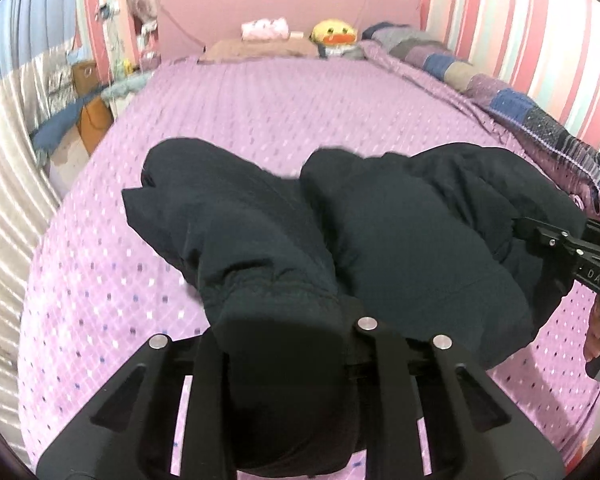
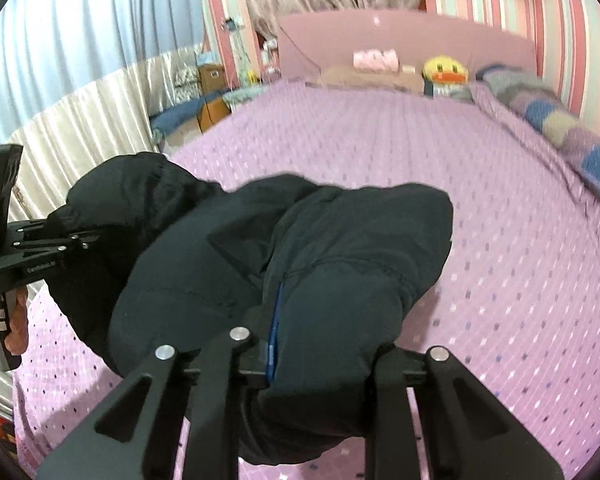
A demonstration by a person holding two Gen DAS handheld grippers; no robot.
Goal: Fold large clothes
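A large black padded jacket [image 1: 380,232] hangs bunched between my two grippers above the purple dotted bedspread [image 1: 292,112]. My left gripper [image 1: 288,344] is shut on a thick fold of the jacket's edge. My right gripper [image 2: 320,356] is shut on another fold of the jacket [image 2: 340,264], beside a blue zipper strip [image 2: 275,320]. The right gripper also shows at the right edge of the left wrist view [image 1: 540,236], clamped on the cloth. The left gripper shows at the left of the right wrist view [image 2: 72,240], also on the cloth. The fingertips are hidden in the fabric.
The bed has a pink headboard [image 1: 284,8], pillows, a yellow duck plush [image 1: 334,34] and a patchwork quilt [image 1: 512,96] along the right wall. Curtains [image 2: 80,120] and cluttered boxes [image 1: 88,112] stand left of the bed.
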